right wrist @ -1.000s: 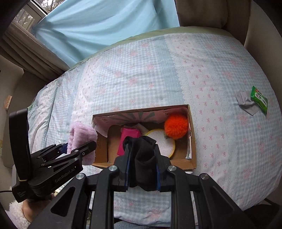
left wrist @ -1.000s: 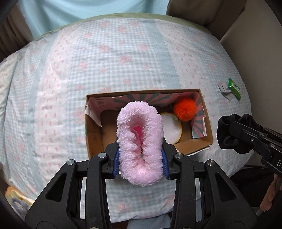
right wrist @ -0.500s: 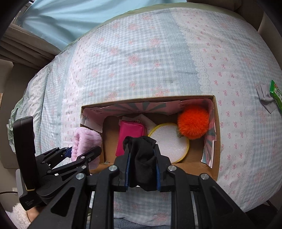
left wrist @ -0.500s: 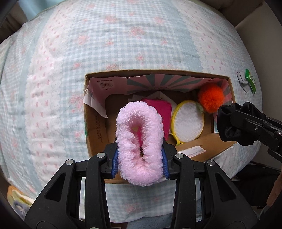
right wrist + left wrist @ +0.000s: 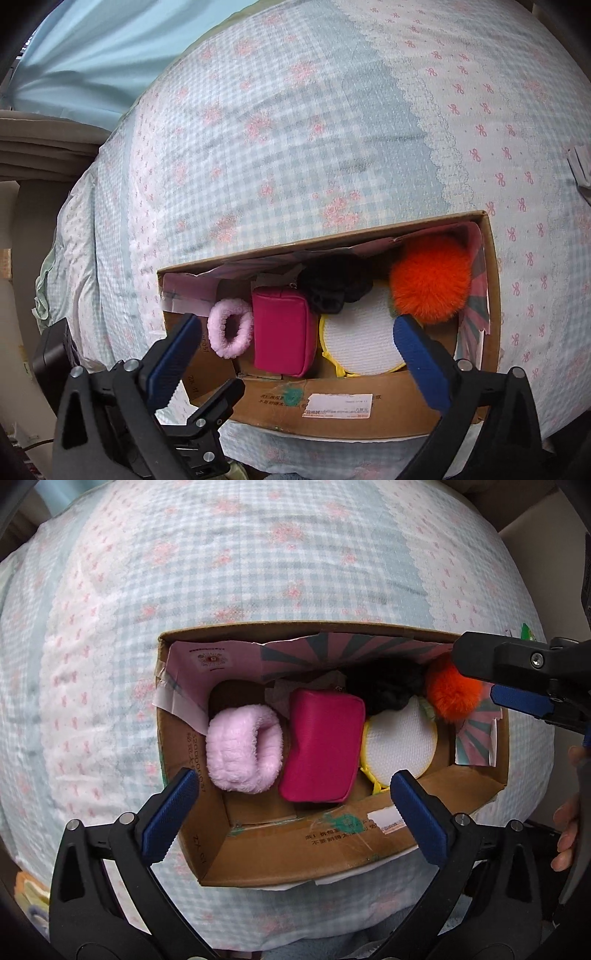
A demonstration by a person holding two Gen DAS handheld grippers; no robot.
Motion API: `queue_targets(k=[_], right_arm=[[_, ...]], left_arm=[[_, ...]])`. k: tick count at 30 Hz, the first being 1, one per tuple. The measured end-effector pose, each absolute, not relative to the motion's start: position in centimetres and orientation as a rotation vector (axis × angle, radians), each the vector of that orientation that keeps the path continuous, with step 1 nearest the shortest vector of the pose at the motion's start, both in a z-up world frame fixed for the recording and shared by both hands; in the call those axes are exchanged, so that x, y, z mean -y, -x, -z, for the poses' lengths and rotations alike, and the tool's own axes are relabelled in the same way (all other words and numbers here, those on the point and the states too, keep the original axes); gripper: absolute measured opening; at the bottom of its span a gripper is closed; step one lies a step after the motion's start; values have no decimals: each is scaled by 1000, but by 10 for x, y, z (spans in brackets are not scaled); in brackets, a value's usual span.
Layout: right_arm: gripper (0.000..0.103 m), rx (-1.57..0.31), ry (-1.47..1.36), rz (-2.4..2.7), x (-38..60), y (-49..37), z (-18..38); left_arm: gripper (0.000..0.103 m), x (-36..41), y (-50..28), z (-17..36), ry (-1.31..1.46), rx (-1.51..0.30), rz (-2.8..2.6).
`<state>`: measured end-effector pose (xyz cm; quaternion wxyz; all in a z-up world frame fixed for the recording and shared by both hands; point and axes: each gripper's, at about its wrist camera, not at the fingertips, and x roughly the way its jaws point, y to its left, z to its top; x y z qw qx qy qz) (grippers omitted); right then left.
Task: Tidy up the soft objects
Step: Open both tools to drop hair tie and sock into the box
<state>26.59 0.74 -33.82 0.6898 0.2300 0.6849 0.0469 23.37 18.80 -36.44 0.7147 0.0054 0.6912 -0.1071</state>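
An open cardboard box (image 5: 295, 849) (image 5: 332, 413) lies on the bed. Inside, a pink fluffy scrunchie (image 5: 242, 749) (image 5: 231, 332) rests at the left end, beside a magenta pouch (image 5: 321, 746). A black scrunchie (image 5: 384, 690) (image 5: 332, 288) lies at the back, partly on a white round pad (image 5: 400, 746), next to an orange pompom (image 5: 452, 694). My left gripper (image 5: 291, 782) hovers above the box's near wall, jaws opening, nothing gripped. My right gripper (image 5: 297, 323) hangs over the box too, jaws opening and free of the black scrunchie.
The bed's checked floral cover (image 5: 258, 572) surrounds the box. A green packet (image 5: 526, 629) and a grey cloth (image 5: 581, 170) lie off to the right. A blue curtain (image 5: 92, 48) hangs behind the bed. A person's fingers (image 5: 565, 834) show at the right edge.
Both grippers sank toward the box and opened. The left let go of the pink scrunchie and the right of the black one; both now lie inside the box.
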Motion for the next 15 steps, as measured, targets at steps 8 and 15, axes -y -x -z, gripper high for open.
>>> queue_targets(k=[8,15], right_arm=[[103,-1534,-550,-125,-4,-255,331],[103,-1483,-463,-138,-6,-244,300]], left_arm=[[103,-187,-232,351,-17,-1512,214],[103,-183,-228,315,-5,-1445,238]])
